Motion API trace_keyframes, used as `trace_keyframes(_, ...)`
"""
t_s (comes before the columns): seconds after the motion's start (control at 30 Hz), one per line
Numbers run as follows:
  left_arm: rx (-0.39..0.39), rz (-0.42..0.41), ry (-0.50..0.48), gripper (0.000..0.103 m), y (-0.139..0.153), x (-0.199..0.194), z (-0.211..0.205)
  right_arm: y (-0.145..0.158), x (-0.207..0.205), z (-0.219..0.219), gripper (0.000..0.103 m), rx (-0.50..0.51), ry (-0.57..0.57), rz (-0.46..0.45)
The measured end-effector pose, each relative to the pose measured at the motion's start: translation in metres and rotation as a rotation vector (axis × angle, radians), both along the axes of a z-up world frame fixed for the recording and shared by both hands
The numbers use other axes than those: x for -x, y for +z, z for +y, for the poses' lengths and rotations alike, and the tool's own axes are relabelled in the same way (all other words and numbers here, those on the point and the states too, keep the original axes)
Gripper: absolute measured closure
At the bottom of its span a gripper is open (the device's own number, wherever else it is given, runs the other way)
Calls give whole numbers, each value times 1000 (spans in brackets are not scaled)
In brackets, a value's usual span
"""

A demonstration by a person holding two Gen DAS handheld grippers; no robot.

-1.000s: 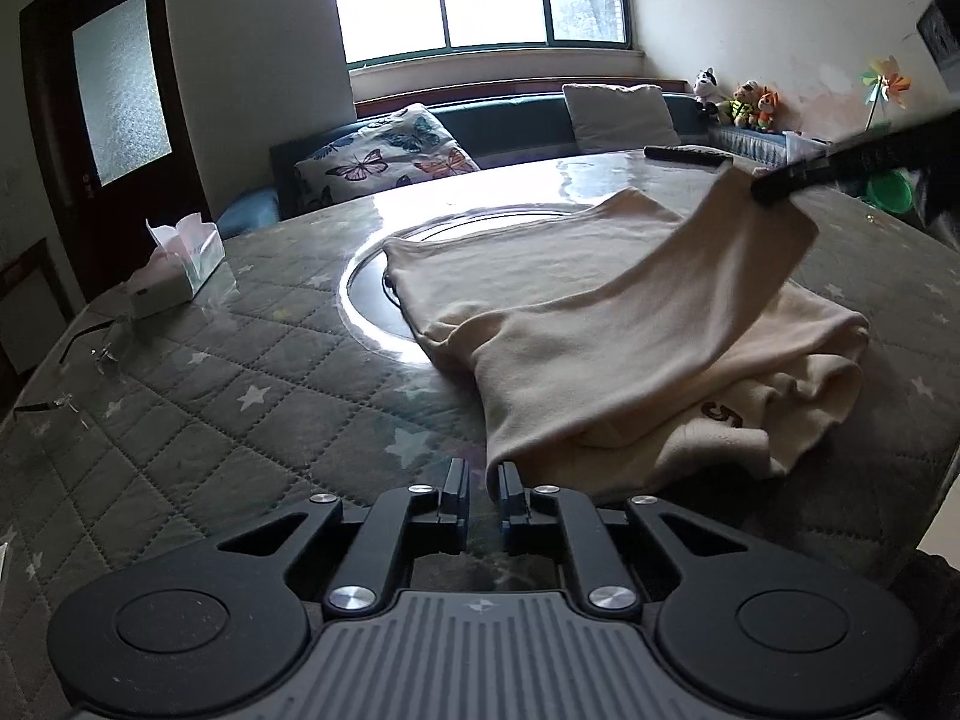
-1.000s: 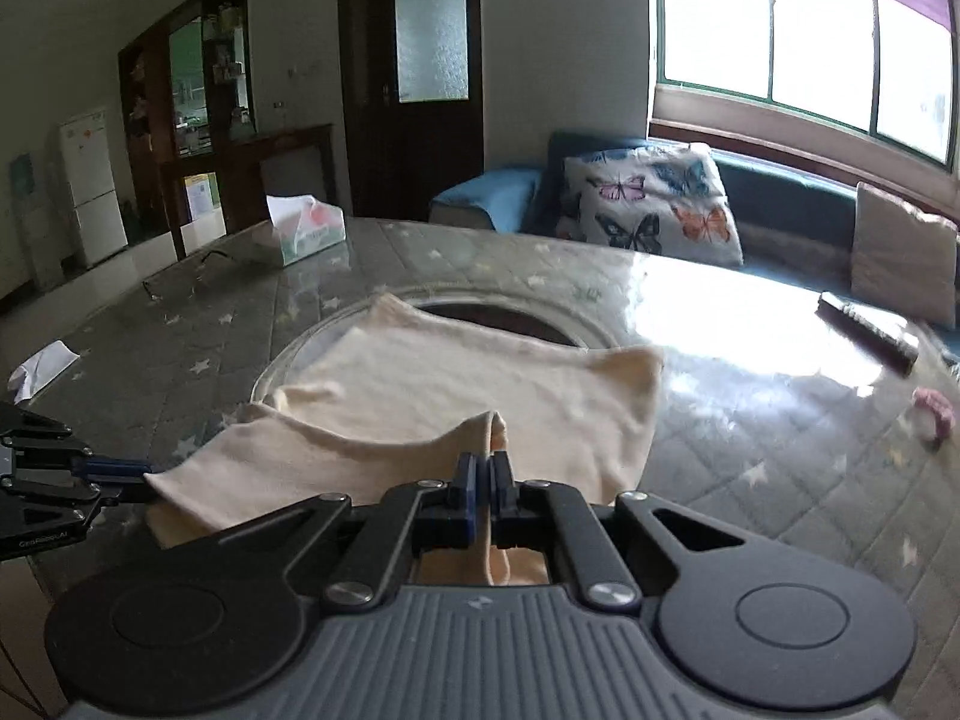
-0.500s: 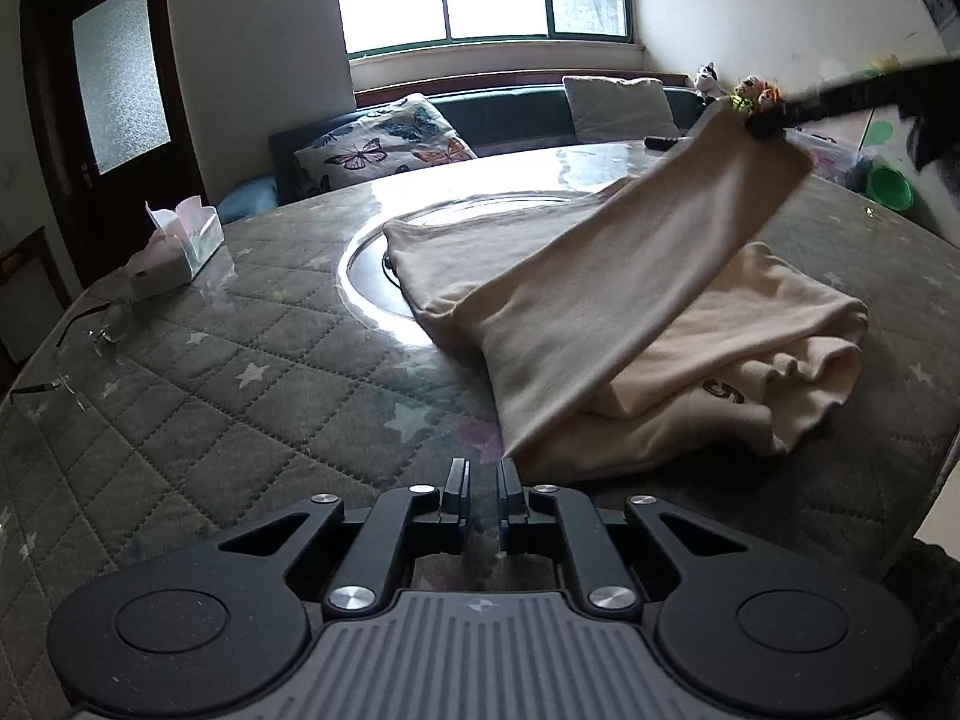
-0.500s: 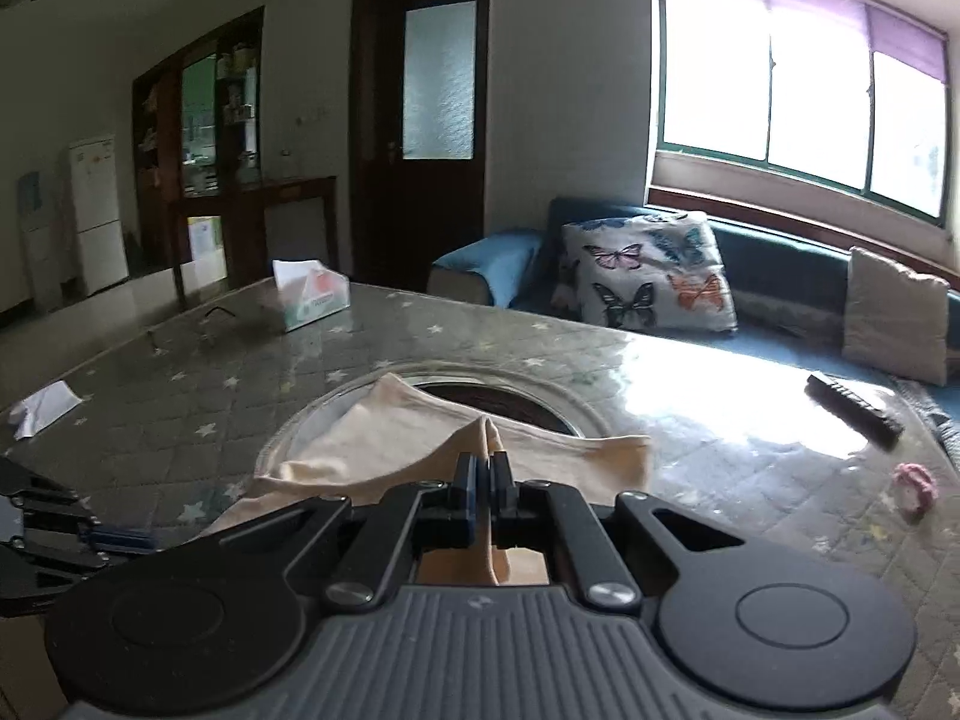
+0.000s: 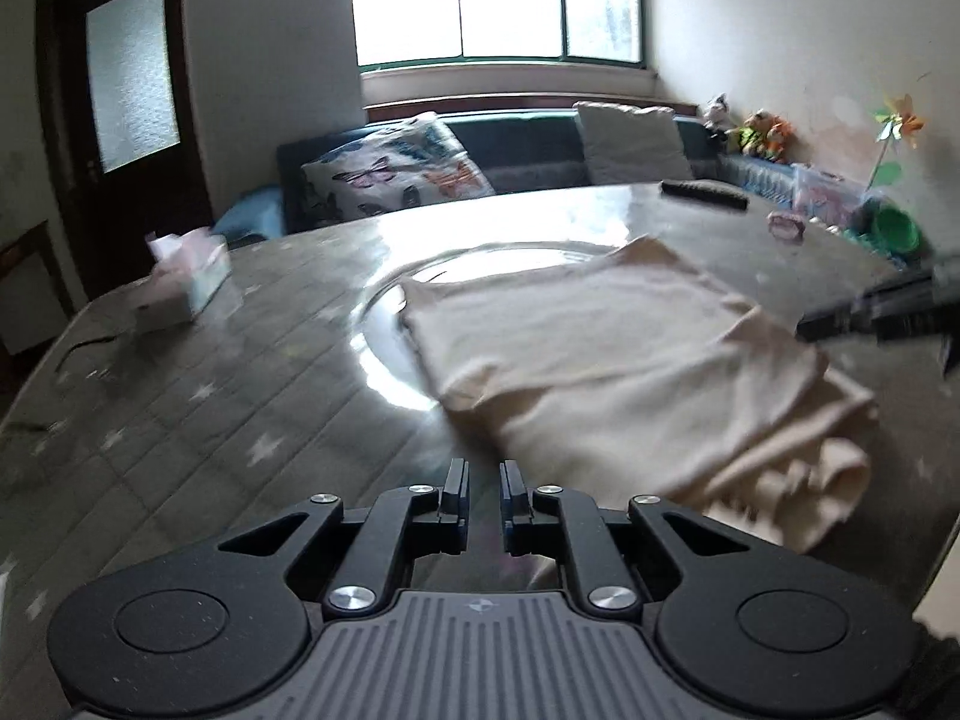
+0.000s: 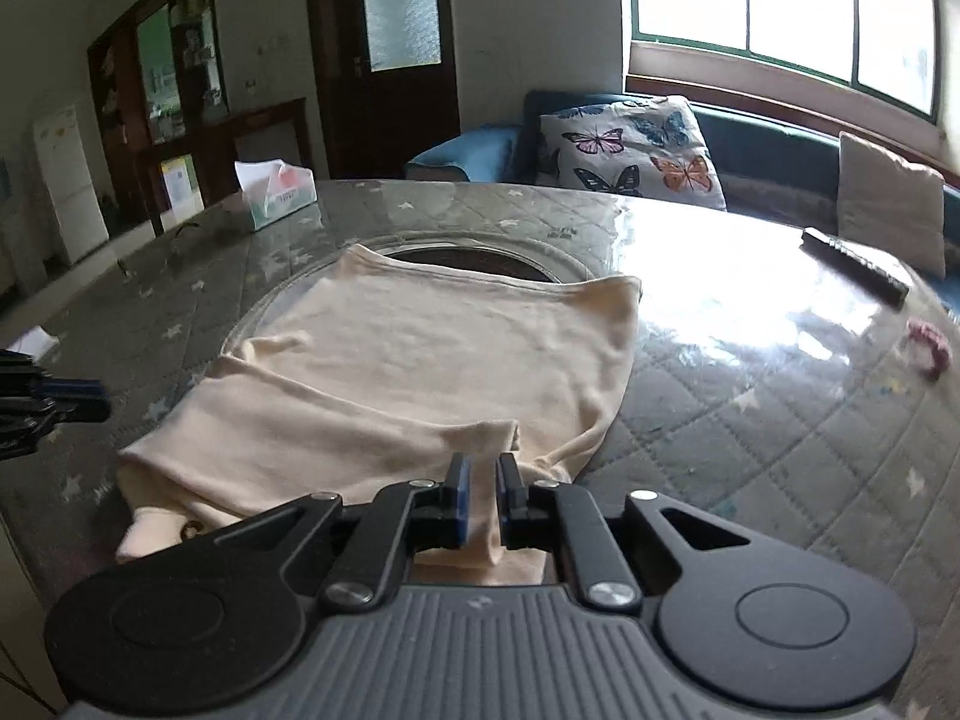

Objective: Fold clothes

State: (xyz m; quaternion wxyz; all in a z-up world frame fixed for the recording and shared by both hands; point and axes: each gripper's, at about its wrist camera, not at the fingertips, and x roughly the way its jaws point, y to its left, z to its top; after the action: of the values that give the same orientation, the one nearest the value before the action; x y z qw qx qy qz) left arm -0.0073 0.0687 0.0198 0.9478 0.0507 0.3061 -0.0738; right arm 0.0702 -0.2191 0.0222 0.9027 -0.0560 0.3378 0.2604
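Note:
A cream top (image 5: 600, 348) lies folded on the quilted, glass-covered table (image 5: 180, 420), partly over the round turntable (image 5: 384, 372). In the right wrist view the top (image 6: 432, 360) spreads out ahead, its folded-over flap resting flat with a crease just past my right gripper (image 6: 483, 465). That gripper's jaws are opening; cloth shows in the narrow gap, and the pads stand off it. My left gripper (image 5: 483, 471) hovers at the top's near left corner, jaws opening slightly with nothing between them. Each gripper also shows in the other's view: right gripper (image 5: 870, 315), left gripper (image 6: 54, 402).
A tissue box (image 5: 192, 282) and a pair of glasses (image 5: 90, 342) sit at the far left of the table. A remote (image 5: 705, 195) and a small pink thing (image 5: 786, 225) lie at the far right. Behind stands a sofa with cushions (image 6: 630, 150).
The flap that my right gripper held up in the air now lies flat on the top, and the right jaws have parted. My left gripper has risen and pulled back a little.

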Motion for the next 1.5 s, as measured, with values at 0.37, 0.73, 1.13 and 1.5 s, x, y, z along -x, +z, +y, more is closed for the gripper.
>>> trace_keyframes(0.37,16,54,-10,91,-17,-61,-18,-14,9,9,87,16,51,-3)
trace_keyframes(0.73,-3,50,7,87,-16,-67,-18,-3,-11,6,81,-49,43,-38)
trace_keyframes(1.13,-46,31,-22,72,-15,-51,-19,-16,-6,-1,79,-27,26,-2)
trace_keyframes(1.5,-82,32,-252,70,-13,-5,-38,-12,7,-13,98,-34,1,17)
